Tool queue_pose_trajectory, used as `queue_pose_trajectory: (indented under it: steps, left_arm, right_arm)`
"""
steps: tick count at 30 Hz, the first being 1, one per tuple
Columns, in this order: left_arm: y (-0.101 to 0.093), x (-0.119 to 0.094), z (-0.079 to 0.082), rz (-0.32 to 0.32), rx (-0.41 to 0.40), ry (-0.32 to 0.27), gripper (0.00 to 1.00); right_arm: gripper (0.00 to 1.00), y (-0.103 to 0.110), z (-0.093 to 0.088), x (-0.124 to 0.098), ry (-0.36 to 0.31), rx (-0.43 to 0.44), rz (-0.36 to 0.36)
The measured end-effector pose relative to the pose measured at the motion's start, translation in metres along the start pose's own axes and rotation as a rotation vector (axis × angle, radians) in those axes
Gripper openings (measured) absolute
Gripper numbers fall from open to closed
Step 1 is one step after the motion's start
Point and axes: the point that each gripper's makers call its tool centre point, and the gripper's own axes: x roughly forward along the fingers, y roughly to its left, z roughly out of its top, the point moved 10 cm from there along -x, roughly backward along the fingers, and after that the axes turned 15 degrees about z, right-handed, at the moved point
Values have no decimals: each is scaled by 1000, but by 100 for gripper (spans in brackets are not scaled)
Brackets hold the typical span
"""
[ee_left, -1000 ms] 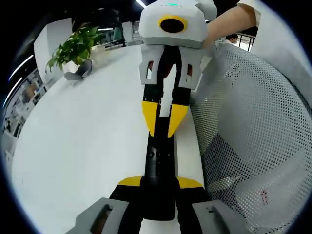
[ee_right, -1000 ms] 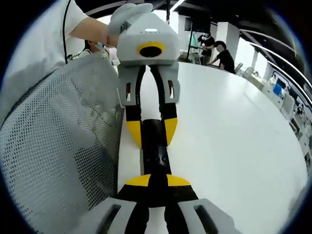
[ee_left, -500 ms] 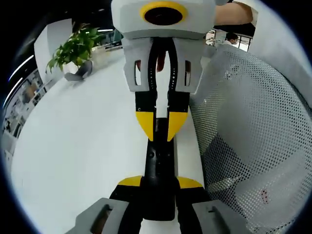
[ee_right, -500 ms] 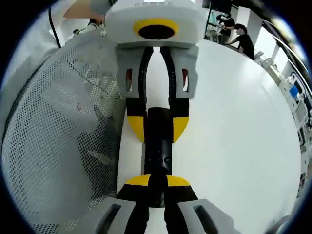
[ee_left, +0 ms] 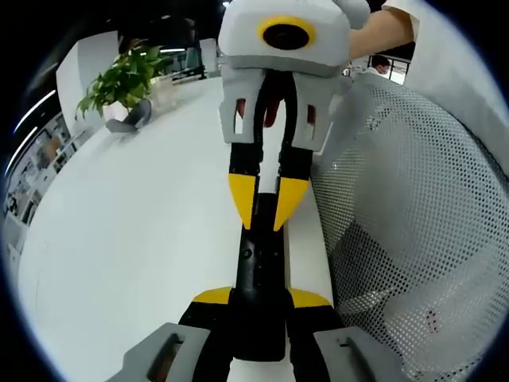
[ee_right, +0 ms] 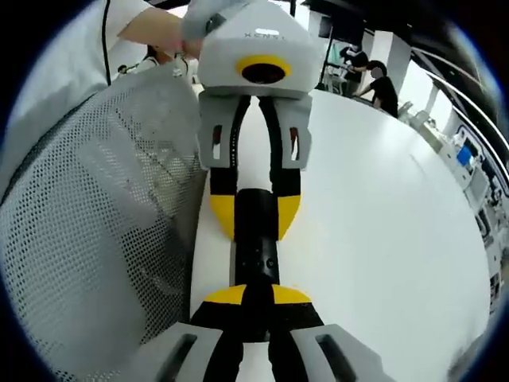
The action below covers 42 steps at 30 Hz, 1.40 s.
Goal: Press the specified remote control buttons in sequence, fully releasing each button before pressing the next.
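Remote control point(ee_left: 258, 298) between left gripper point(ee_left: 261, 301) jaws

The left gripper point(ee_left: 261, 301) has its yellow-tipped jaws closed on the near end of a black remote point(ee_left: 259, 278). The right gripper point(ee_left: 267, 208) faces it from the far side, jaws nearly together, tips over the remote. A bare forearm point(ee_left: 382, 32) holds it.
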Motion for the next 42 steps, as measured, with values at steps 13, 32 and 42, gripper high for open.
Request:
queue_pose_trajectory:
  steps: [13,32,42]
  left_arm:
    - [0,0,-1,4,-11,-13,24]
    - [-2,0,-1,14,-20,-21,24]
    - [-2,-1,-2,15,-23,-25,25]
  right_arm:
    - [5,-8,17,4,121,139,38]
    - [1,8,9,8,63,-82,-75]
    - [0,-7,21,10,87,203,5]
